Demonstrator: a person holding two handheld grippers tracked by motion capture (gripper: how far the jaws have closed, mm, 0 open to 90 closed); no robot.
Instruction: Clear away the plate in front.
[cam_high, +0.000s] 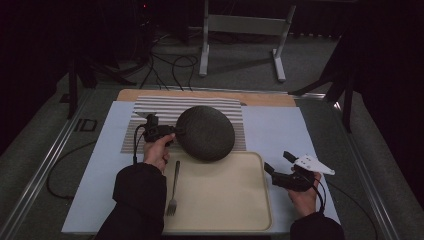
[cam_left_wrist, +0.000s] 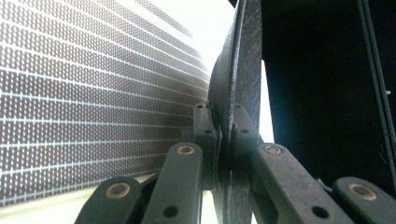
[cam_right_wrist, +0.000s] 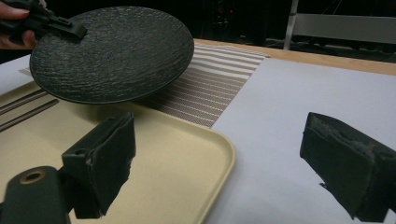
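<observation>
A dark, rough-textured round plate (cam_high: 206, 133) hangs tilted over the striped placemat (cam_high: 150, 107) and the far edge of the beige tray (cam_high: 220, 200). My left gripper (cam_high: 175, 131) is shut on the plate's left rim. In the left gripper view the jaws pinch the plate (cam_left_wrist: 240, 70) edge-on, with my left gripper (cam_left_wrist: 224, 135) clamped on the rim. My right gripper (cam_high: 277, 161) stands open to the right of the tray with nothing between its fingers. In the right gripper view the plate (cam_right_wrist: 112, 51) floats above the tray (cam_right_wrist: 187, 154), and my right gripper (cam_right_wrist: 219, 163) gapes wide.
A metal fork (cam_high: 173, 192) lies on the tray's left side. White paper (cam_high: 280, 130) covers the table under the tray and placemat. A wooden table edge (cam_high: 265, 97) runs along the back. Cables and a stand's legs (cam_high: 240, 45) are on the floor beyond.
</observation>
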